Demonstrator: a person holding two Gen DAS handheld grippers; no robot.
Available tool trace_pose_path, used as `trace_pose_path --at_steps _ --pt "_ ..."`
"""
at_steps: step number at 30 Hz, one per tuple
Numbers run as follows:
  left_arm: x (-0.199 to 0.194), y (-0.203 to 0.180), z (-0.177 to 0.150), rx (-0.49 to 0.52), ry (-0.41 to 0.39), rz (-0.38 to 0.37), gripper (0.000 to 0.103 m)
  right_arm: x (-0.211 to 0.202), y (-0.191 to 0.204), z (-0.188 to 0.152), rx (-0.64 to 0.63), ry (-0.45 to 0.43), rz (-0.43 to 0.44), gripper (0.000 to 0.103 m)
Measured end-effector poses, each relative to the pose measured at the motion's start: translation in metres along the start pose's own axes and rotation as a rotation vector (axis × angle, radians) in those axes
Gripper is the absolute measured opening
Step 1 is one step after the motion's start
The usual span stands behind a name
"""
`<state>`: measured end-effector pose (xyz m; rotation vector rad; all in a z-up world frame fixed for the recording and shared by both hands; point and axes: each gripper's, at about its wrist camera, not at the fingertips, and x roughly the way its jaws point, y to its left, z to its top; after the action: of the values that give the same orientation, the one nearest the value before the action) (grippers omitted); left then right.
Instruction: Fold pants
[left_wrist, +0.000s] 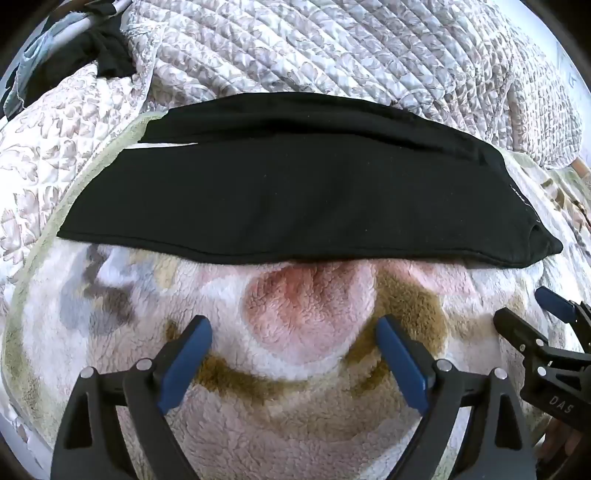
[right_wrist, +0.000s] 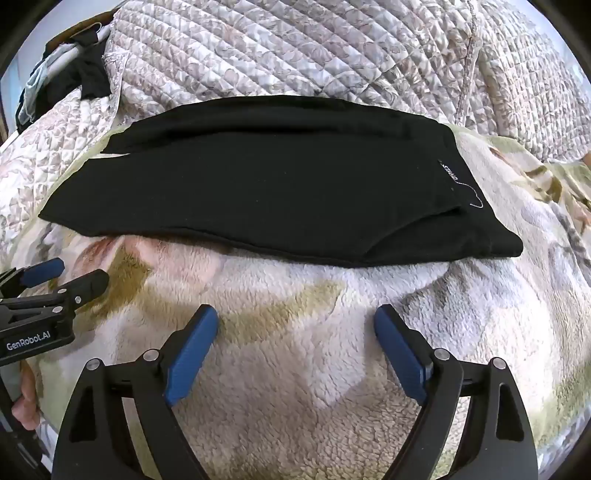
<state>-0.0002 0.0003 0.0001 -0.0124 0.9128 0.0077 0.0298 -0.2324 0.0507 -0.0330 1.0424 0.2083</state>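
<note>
The black pants (left_wrist: 295, 192) lie folded in a long band across the fleece blanket (left_wrist: 306, 398), in front of a quilt (left_wrist: 332, 51). The left gripper (left_wrist: 295, 328) and right gripper (right_wrist: 295, 317) hover side by side just short of the pants, both spread wide, pinching nothing

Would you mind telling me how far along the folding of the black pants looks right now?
Done: the black pants already lie in a long folded strip, layers stacked, on the fleece blanket. In hand: nothing; the left gripper and right gripper are both open, short of the near edge. Left: probably folding the strip across its length into a compact bundle.
</note>
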Motion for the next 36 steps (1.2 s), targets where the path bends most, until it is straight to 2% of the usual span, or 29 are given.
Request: trace_pose_path --at_steps 36 --pt "0.0034 -0.0023 -0.0021 -0.001 0.008 0.002 0.096 0.0 0.0022 -0.0008 0.0 -0.007 -0.003 0.088"
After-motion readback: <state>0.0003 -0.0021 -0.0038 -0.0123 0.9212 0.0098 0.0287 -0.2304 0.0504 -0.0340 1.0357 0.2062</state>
